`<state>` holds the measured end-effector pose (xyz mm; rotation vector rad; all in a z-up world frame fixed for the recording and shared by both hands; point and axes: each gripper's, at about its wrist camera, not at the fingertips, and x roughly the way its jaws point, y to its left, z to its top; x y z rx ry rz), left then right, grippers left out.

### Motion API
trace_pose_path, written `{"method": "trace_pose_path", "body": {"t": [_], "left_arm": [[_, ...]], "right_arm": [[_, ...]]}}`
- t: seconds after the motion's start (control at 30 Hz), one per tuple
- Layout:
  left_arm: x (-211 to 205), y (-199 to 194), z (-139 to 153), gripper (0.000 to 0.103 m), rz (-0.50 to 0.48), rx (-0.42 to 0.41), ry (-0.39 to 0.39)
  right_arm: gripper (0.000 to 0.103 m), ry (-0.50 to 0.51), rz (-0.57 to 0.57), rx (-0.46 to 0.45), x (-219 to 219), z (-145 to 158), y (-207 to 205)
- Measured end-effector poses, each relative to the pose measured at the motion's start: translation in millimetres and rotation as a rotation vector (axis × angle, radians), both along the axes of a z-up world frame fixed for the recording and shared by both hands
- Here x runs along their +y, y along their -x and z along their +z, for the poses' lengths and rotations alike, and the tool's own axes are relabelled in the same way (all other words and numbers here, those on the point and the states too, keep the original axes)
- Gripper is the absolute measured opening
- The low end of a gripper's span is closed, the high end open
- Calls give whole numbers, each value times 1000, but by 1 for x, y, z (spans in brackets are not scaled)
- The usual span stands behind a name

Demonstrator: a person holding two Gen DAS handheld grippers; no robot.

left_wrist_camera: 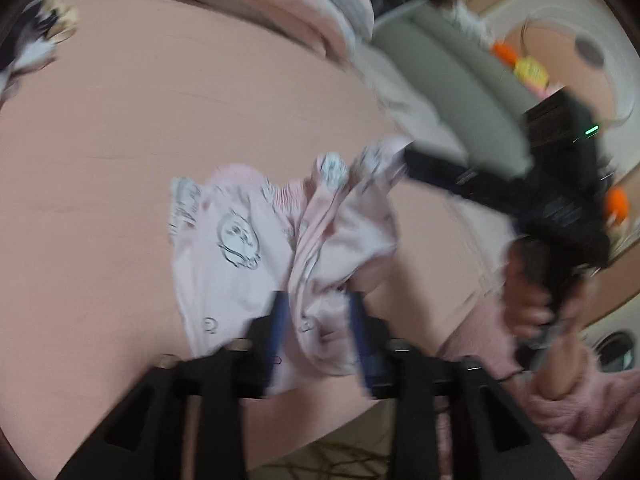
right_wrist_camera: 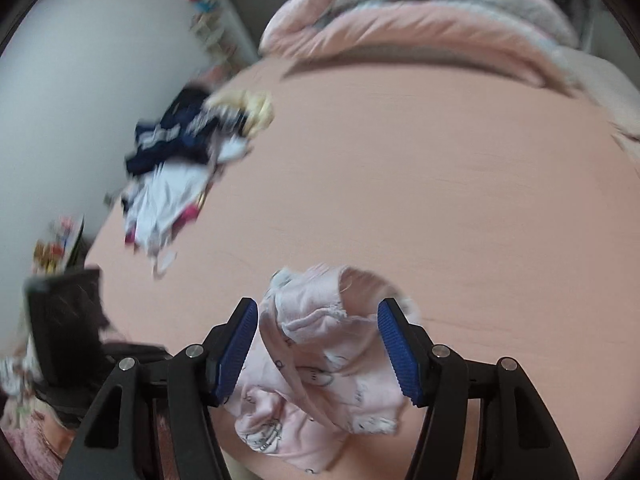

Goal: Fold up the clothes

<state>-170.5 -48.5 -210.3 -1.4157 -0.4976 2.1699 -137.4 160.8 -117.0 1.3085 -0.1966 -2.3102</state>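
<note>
A small pale pink garment (left_wrist_camera: 236,248) with grey printed figures lies crumpled on the peach bed sheet (left_wrist_camera: 160,120), close to the near edge. My left gripper (left_wrist_camera: 320,320) has a bunched fold of it between its blue pads, and creases run out from there. In the right wrist view the same garment (right_wrist_camera: 320,380) sits between the wide-apart fingers of my right gripper (right_wrist_camera: 320,320), which stands open over it. The right gripper (left_wrist_camera: 412,160) also shows in the left wrist view, at the garment's far corner, held by a hand (left_wrist_camera: 528,300). Both views are blurred.
A pile of dark blue and white clothes (right_wrist_camera: 176,168) lies at the bed's left side by the grey wall. A rolled pink quilt (right_wrist_camera: 400,20) runs along the far side. A fuzzy pink sleeve (left_wrist_camera: 580,392) is at the right.
</note>
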Motion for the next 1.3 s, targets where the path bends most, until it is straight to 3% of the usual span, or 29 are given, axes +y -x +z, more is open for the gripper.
{"method": "trace_pose_path", "body": {"t": [0.13,0.2,0.23,0.27,0.3,0.5,0.6,0.67,0.87,1.07,1.13,1.3], "left_arm": [[31,1,7,45,-80,66,-17],[46,8,2,45,-71,82,95],[53,12,0,41,-66,89,155],[57,16,-2,17,-53,91,192],[53,18,-2,11,-21,80,162],[24,13,7,10,74,71,28],[16,11,-1,10,86,38,27],[11,9,-6,10,94,16,26],[-5,4,-20,10,116,-48,25],[-19,7,-22,12,81,-127,86],[-19,5,-15,12,61,-102,107],[-33,4,3,13,73,-12,-16]], "right_arm": [[62,5,-96,-92,41,-20,-13],[62,-23,-126,-141,54,-37,-24],[62,-34,-123,-168,55,-46,-29],[62,-49,-105,-183,51,-54,-32],[62,-65,-87,-199,47,-62,-35],[63,-156,17,-276,23,-107,-49],[59,-164,36,-213,3,-104,-31],[43,-169,31,-170,-7,-98,-18],[42,-62,-12,-52,-24,-59,9],[42,-43,77,101,-65,-20,11],[42,-62,67,109,-69,-14,15],[42,-22,-62,63,-39,-16,9]]}}
